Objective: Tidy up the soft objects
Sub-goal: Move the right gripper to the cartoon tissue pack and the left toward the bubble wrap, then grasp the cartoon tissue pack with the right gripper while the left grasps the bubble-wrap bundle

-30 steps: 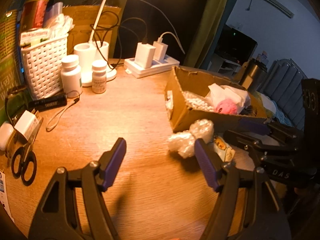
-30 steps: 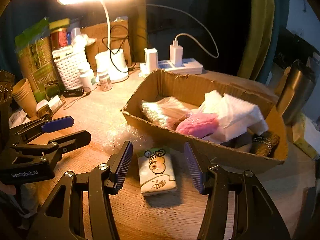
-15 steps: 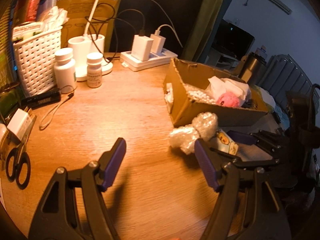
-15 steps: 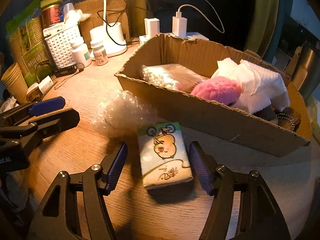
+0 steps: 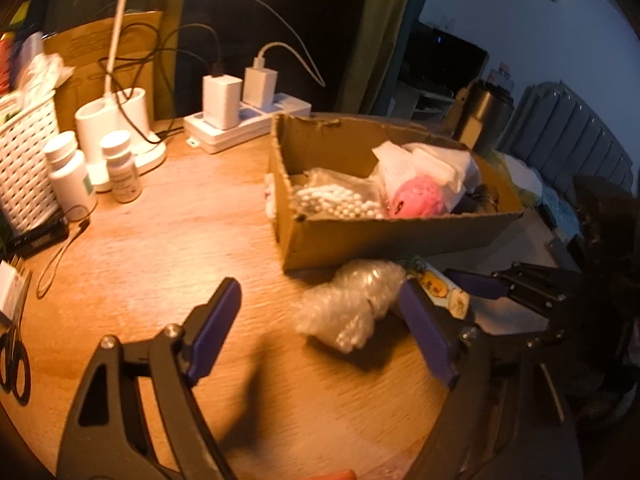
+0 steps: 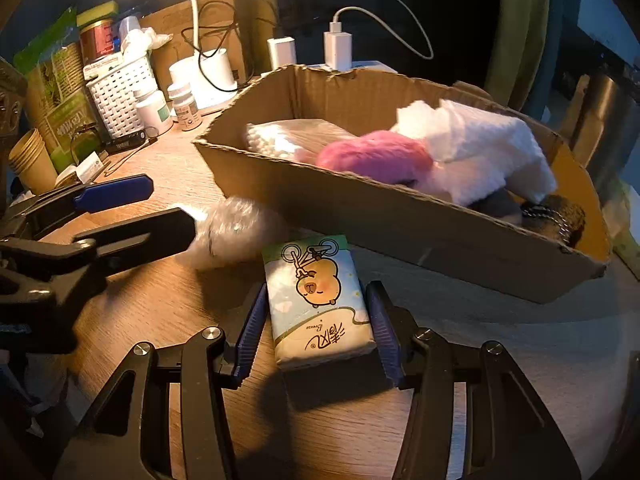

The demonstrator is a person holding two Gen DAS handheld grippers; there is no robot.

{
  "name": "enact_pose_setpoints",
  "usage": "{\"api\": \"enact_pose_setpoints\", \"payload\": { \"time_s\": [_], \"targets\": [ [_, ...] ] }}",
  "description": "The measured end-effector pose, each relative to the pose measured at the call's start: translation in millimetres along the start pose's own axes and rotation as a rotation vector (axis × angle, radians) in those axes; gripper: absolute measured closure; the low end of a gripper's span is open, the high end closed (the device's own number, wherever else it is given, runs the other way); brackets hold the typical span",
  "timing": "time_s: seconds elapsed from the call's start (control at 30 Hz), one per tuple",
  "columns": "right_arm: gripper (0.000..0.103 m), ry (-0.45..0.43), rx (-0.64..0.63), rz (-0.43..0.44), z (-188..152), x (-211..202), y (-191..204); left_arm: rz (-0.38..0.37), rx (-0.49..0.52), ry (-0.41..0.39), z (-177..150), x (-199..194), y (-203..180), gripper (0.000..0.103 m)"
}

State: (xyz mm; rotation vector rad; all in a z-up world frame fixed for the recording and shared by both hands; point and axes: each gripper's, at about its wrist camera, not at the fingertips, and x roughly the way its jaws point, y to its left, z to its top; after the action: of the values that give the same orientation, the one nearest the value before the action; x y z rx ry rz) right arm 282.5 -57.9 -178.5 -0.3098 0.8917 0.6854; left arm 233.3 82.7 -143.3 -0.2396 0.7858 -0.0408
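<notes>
The right gripper [image 6: 316, 332] is closing its jaws around the tissue pack [image 6: 318, 296], which is lying flat on the wooden worktop [image 5: 160, 240]; the pads are standing just beside its long sides, and I cannot tell if they are pressing it already. The left gripper [image 5: 320, 332] is opening its jaws, and nothing is held between them; the bubble wrap wad [image 5: 352, 304] is lying by its right finger, just beside the tissue pack.

Behind these two things the cardboard box [image 6: 400, 216] is standing on the worktop. It is holding a bag of cotton swabs [image 6: 276, 140], a pink fluffy thing [image 6: 376, 156] and white tissue sheets [image 6: 480, 144].

Further back, two pill bottles [image 5: 100, 168], a white basket [image 5: 24, 160], a lamp base [image 5: 116, 120] and a power strip [image 5: 248, 124] with chargers are standing near the far edge. Scissors [image 5: 16, 360] are lying at the left side. The lamp is giving warm light on the wood; behind it a green curtain [image 5: 384, 28] is hanging, and the room beyond is looking dim and bluish.
</notes>
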Motion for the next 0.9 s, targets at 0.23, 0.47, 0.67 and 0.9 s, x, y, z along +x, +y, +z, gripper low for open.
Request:
{"api": "enact_pose_setpoints", "payload": {
  "time_s": [0.23, 0.47, 0.67, 0.9],
  "targets": [
    [0.050, -0.011, 0.030, 0.005, -8, -9, -21, 0.022, 0.043, 0.067, 0, 24, -18, 0.020],
    [0.050, -0.024, 0.062, -0.003, -18, -18, -40, 0.009, 0.057, 0.079, -1, 32, -31, 0.020],
    [0.050, -0.030, 0.091, -0.012, -30, -24, -53, -0.014, 0.074, 0.065, -1, 25, -45, 0.020],
    [0.050, -0.037, 0.114, -0.022, -41, -32, -65, -0.026, 0.101, 0.095, -6, 37, -57, 0.020]
  ]
}}
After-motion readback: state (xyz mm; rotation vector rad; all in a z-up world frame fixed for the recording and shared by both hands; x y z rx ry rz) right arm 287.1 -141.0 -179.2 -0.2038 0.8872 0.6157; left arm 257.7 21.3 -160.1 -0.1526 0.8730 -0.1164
